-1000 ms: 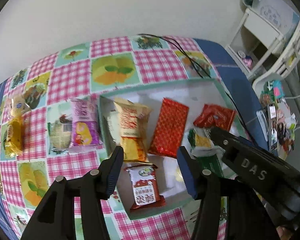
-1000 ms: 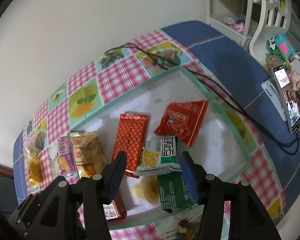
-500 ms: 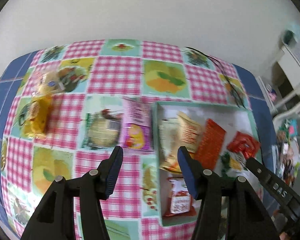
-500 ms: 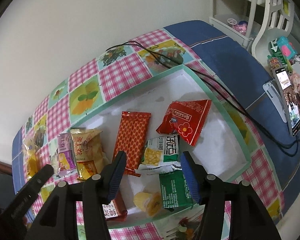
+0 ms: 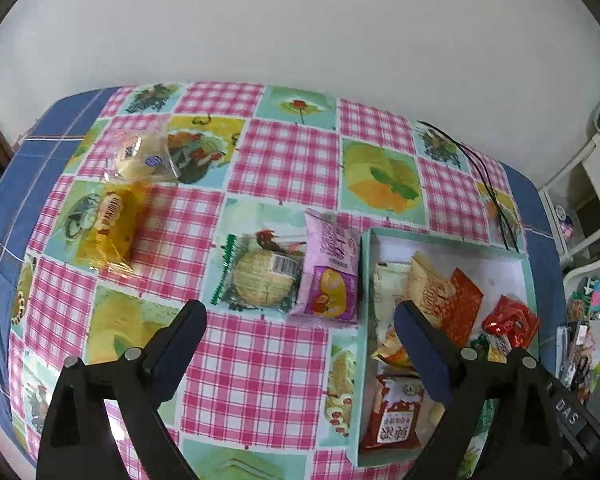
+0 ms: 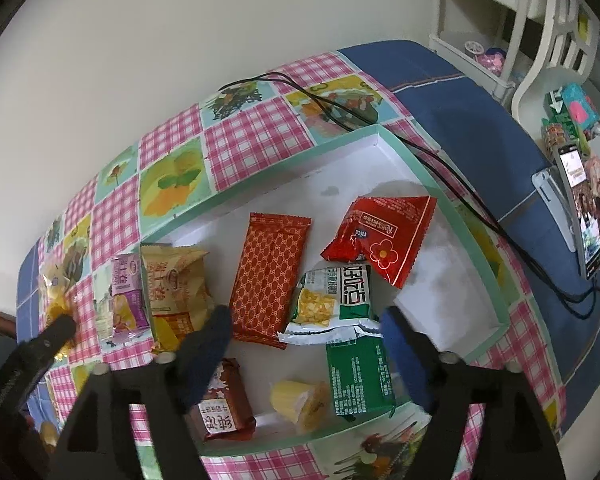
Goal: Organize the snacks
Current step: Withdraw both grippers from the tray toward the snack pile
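Now each hand-held gripper point(image 5: 300, 322) point(image 6: 306, 326) has just spread, empty; red packet point(image 6: 380, 236) reads "nice".

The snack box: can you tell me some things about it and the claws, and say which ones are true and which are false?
1. The snack box has a green rim and a white inside. True.
2. The purple packet lies inside the box. False: it lies on the checked tablecloth, right beside the box.
3. The left claw holds a snack. False: its jaws have just been opening and nothing is between them.
4. The red packet with a flower lies in the box. True.
5. The right claw is open above the box. True; its jaws have just been opening too.
6. The box is empty. False: several packets lie in it.
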Tool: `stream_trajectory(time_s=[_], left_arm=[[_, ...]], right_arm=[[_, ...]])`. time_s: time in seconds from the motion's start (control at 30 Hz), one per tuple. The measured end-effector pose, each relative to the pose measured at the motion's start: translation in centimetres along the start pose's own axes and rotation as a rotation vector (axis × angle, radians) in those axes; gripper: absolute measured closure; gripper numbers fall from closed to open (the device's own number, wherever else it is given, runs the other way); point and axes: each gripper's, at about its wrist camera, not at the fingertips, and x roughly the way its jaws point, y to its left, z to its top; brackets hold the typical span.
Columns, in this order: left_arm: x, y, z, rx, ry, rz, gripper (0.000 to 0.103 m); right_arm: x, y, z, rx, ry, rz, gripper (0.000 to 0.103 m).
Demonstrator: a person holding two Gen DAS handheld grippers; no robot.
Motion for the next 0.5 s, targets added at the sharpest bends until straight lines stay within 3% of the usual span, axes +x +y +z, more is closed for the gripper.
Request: stream_trajectory(time_s=[0.2, 0.33, 0.5], left_arm=[[0.07, 0.69, 0.18, -0.014, -0.010, 0.022, 0.007], [0.33, 0.91, 0.15, -0.025, 0.003, 0.031, 0.001], [0.20, 1.11, 0.20, -0.025, -0.002, 0.041, 0.001]], right_arm=[[-0.08, 0.12, -0.02, -0.013, -0.011, -0.007, 0.002], [-0.11, 0.17, -0.03, -0.016, -0.012, -0.008, 0.000], [-0.19, 0.41, 0.07, -0.037, -0.022, -0.006, 0.000]])
